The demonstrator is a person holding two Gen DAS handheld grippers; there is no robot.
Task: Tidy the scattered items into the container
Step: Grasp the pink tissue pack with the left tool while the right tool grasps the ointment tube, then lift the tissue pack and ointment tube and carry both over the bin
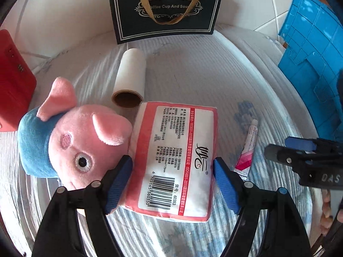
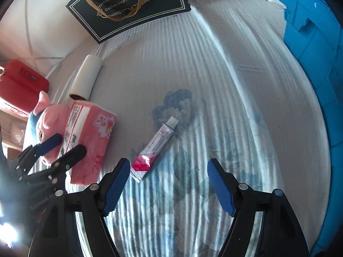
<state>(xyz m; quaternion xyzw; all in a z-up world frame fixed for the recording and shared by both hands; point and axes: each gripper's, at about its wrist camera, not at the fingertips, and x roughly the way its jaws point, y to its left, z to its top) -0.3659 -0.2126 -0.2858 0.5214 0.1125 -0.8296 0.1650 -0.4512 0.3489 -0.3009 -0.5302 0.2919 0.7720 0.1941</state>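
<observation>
A pink and white tissue pack (image 1: 173, 160) lies label up between the pads of my left gripper (image 1: 171, 160). Its blue pads stand at the pack's two long sides, and I see no squeeze on the wrapper. A pink plush pig (image 1: 75, 132) in blue leans against the pack's left side. My right gripper (image 2: 168, 160) hangs open over the mat, and a small ointment tube (image 2: 158, 143) lies just beyond its left pad. The blue crate (image 2: 310, 42) stands at the right edge. A white roll (image 1: 130, 79) on a cardboard core lies behind the pack.
A black gift bag (image 1: 165, 8) with gold handles stands against the wall at the back. A red case (image 1: 12, 85) sits at the far left. Everything rests on a ribbed white mat (image 2: 214, 85) with a blue flower print. The right gripper (image 1: 277, 146) shows beside the tube (image 1: 246, 147).
</observation>
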